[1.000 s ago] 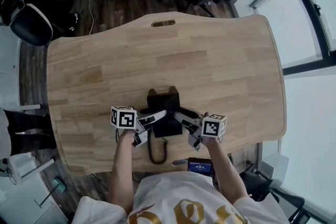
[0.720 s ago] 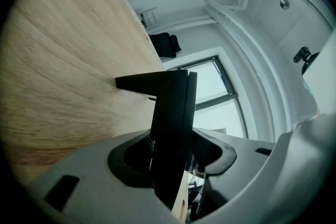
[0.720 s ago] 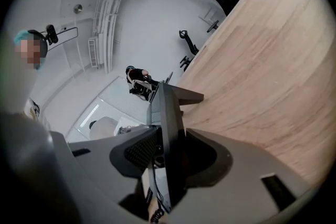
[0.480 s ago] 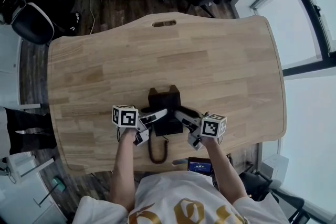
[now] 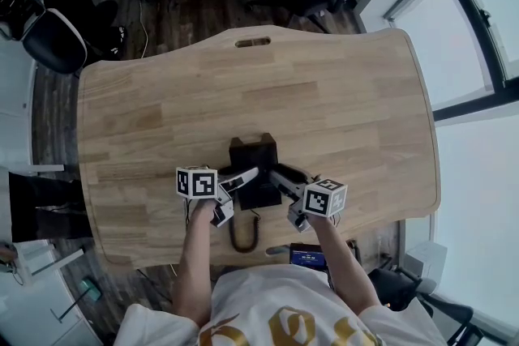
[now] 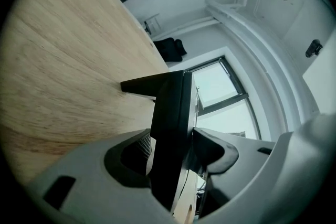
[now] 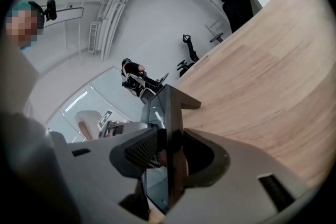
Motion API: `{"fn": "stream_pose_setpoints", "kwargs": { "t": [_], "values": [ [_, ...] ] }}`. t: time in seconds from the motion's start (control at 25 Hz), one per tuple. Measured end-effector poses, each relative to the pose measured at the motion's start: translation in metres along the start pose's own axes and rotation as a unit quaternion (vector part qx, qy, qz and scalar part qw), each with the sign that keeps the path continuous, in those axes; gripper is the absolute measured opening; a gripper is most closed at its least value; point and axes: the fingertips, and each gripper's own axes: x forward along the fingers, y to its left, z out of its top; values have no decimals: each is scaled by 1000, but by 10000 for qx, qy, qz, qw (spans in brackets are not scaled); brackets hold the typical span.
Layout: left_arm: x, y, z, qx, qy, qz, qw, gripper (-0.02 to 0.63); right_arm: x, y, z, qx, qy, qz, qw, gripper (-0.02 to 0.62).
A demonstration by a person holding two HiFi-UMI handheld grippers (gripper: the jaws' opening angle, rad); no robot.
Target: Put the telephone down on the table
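Note:
The black telephone (image 5: 253,164) rests on the wooden table (image 5: 340,93) near its front edge, and its coiled cord (image 5: 241,235) trails toward me. My left gripper (image 5: 243,178) is at its left side and my right gripper (image 5: 280,177) at its right. In the left gripper view the telephone's edge (image 6: 170,123) stands between the jaws of the left gripper (image 6: 176,147); they have just been opening and slim gaps show beside the pads. In the right gripper view the right gripper (image 7: 170,155) is shut on the telephone's thin edge (image 7: 169,113).
A small dark device with a screen (image 5: 308,257) sits at the table's front edge by my right arm. Office chairs (image 5: 49,28) stand on the dark floor beyond the far and left sides. A slot (image 5: 253,41) is cut in the table's far edge.
The right gripper's marker cube has rolled a little. Both grippers stay at the telephone's sides and the telephone has not moved on the table.

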Motion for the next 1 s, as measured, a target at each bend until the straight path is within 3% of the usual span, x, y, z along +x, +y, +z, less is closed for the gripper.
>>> {"fn": "stream_pose_setpoints", "kwargs": {
  "t": [0.28,0.56,0.76,0.88,1.0],
  "values": [
    [-4,7,1,137,-130,804,9966,288,-5,2,5,-756,31,-536,9957,138],
    [-16,3,6,612,-415,1516,9857,288,-18,10,10,-910,-202,-754,9928,135],
    [-29,-6,15,826,-766,1739,9783,288,-28,20,16,-1051,-455,-843,9898,126],
    [-42,-14,22,1050,-1066,1908,9702,288,-32,28,17,-1102,-533,-826,9890,121],
    [-63,-24,32,1483,-1465,2167,9537,288,-35,37,17,-1133,-595,-741,9890,120]
  ]
}}
